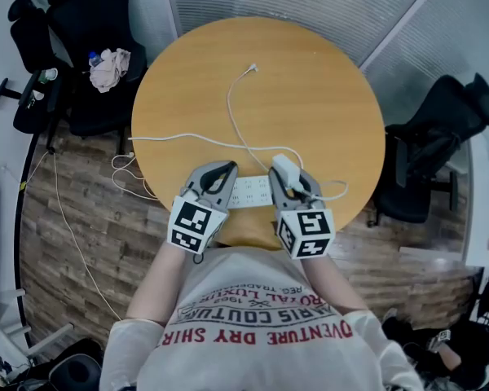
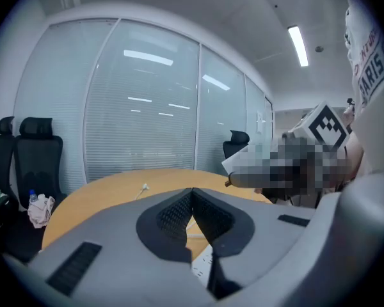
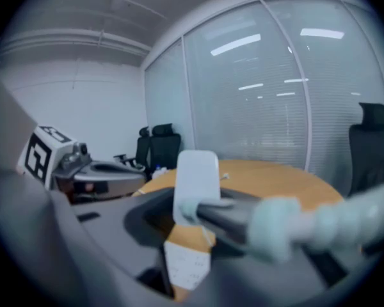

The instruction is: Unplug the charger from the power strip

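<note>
A white power strip [image 1: 251, 191] lies at the near edge of the round wooden table [image 1: 310, 80]. My right gripper [image 1: 287, 173] is shut on the white charger [image 1: 284, 168], which it holds above the strip, clear of the sockets. In the right gripper view the charger [image 3: 195, 178] stands upright between the jaws, with its cable stub blurred in front and the strip [image 3: 187, 261] below. The charger's thin white cable [image 1: 236, 129] runs across the table to a small plug. My left gripper [image 1: 222, 169] is shut and empty, above the strip's left end; its jaws [image 2: 192, 194] meet at the tips.
Black office chairs stand left [image 1: 90, 55] and right [image 1: 440, 137] of the table; the left one holds a crumpled cloth [image 1: 110, 68] and a bottle. The strip's cord [image 1: 126, 169] hangs off the table's left edge to the wooden floor. A glass wall with blinds [image 2: 147, 101] lies beyond.
</note>
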